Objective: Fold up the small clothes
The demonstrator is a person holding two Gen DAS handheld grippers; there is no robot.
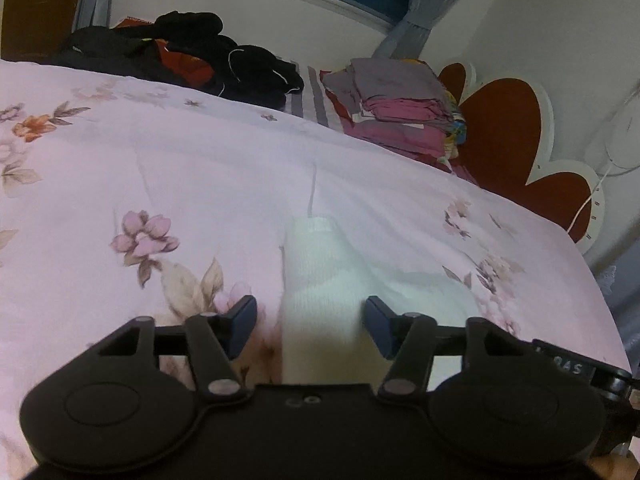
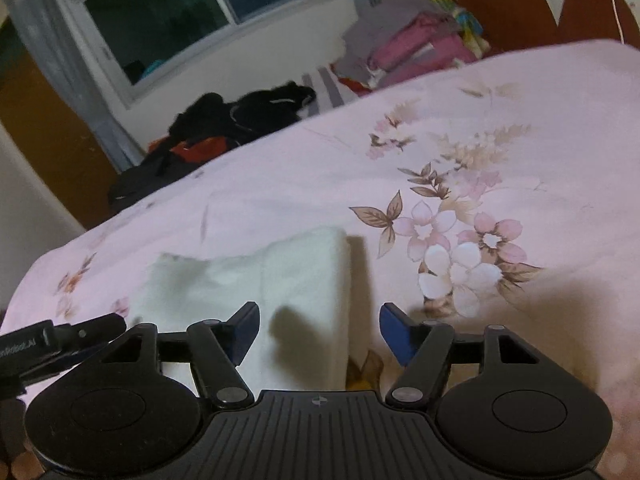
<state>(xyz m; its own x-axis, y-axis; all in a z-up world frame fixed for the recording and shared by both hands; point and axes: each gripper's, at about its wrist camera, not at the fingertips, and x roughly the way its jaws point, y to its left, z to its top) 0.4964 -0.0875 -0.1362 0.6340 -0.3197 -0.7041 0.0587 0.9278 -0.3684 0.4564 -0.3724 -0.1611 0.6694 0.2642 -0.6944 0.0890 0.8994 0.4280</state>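
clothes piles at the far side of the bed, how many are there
2: a dark pile near the window with black and orange items, and a folded stack of grey and pink cloth by the headboard. More may be hidden.

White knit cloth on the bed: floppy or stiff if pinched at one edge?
Probably floppy: the white cloth lies in soft folds on the bedspread. Likely light, given its thin edges. Its fuzzy knit should grip, not slip.
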